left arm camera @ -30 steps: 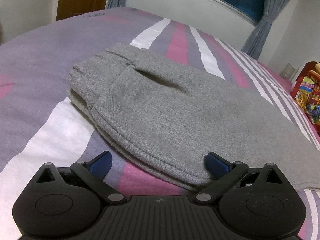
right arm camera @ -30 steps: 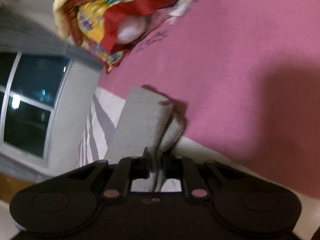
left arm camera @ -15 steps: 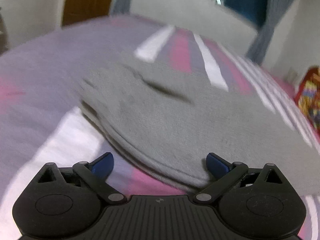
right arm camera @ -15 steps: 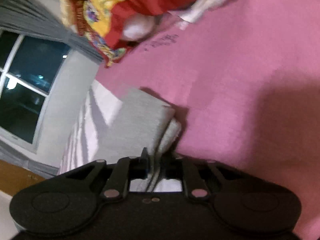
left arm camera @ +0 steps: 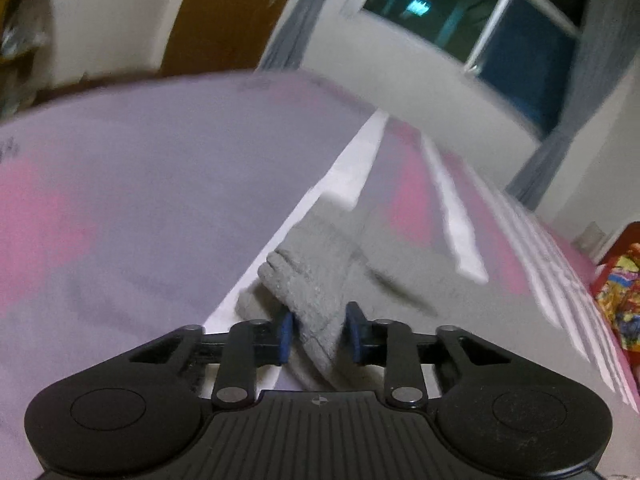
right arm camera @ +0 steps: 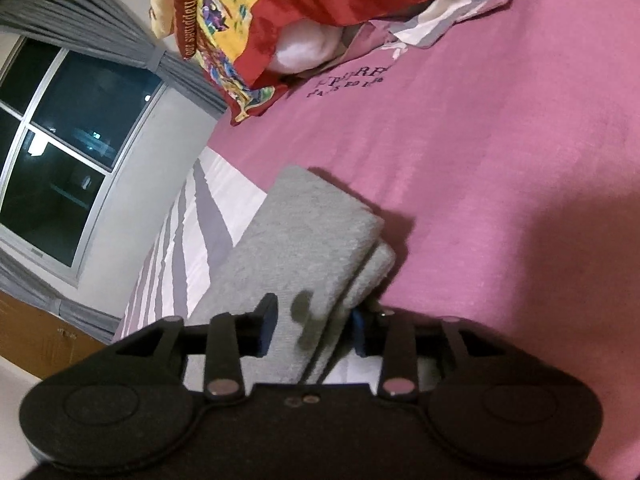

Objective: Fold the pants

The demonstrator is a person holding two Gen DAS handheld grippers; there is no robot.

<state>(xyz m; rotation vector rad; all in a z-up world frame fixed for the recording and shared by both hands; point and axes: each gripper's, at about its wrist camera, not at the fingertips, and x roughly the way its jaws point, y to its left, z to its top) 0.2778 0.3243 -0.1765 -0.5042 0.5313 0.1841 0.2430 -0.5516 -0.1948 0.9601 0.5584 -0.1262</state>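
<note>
Grey pants (left arm camera: 316, 276) lie folded on the striped bed. In the left wrist view my left gripper (left arm camera: 318, 332) is shut on a bunched edge of the grey cloth, its blue pads pinching a ridge of fabric that rises off the bed. In the right wrist view the far end of the pants (right arm camera: 304, 232) shows as two stacked grey layers running between the fingers of my right gripper (right arm camera: 314, 326). Its jaws are opening; the layers sit loosely between the pads, no longer squeezed.
The bed sheet (left arm camera: 120, 184) is purple with white and pink stripes, and plain pink (right arm camera: 500, 140) by the right gripper. A red and yellow patterned quilt (right arm camera: 288, 4) lies beyond the pants' end. A window (left arm camera: 500, 20) and a brown door (left arm camera: 232, 12) are behind the bed.
The left jaws went from wide open to shut on the pants' edge, and the hand rose and tilted up. The right jaws spread apart from their tight pinch on the pants' end.
</note>
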